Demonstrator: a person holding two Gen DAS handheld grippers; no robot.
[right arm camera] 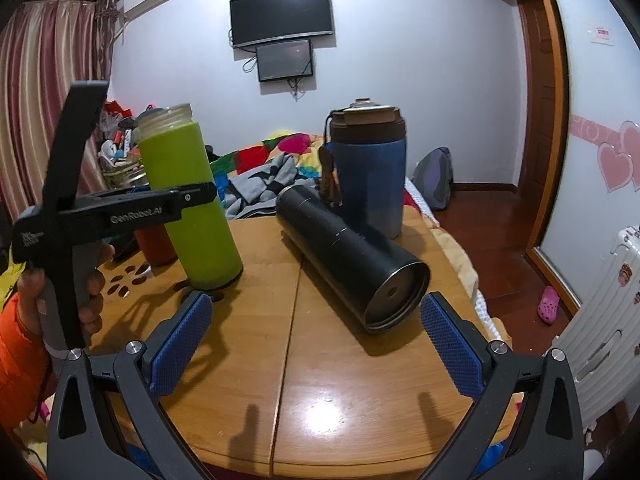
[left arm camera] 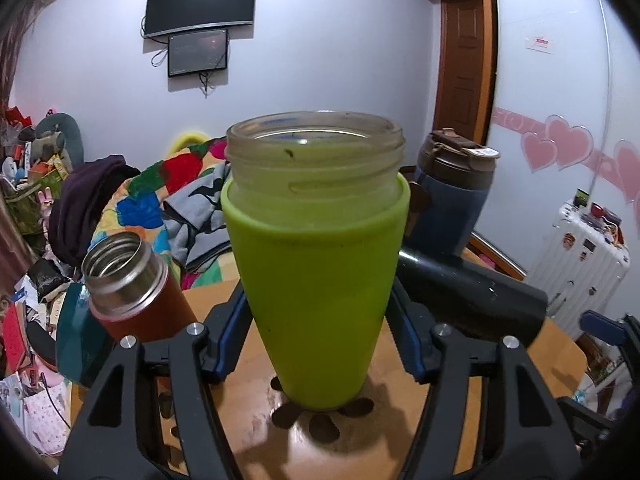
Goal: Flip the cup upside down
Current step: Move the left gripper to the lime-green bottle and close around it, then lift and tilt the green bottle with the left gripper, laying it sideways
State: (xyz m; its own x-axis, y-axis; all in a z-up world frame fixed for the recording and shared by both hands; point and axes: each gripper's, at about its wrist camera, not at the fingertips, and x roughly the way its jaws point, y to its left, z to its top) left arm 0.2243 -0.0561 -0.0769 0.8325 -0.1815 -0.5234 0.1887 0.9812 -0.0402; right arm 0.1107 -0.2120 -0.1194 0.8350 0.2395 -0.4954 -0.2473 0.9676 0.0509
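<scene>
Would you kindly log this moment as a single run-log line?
left gripper: shut on green cup | cup: upright on table | right gripper: open, empty | flip: not yet done

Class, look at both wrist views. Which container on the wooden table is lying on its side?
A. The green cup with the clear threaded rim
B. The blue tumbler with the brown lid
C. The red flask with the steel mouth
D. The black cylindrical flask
D. The black cylindrical flask lies tipped over with its base toward the right gripper, while the green cup, blue tumbler and red flask all stand upright.
</scene>
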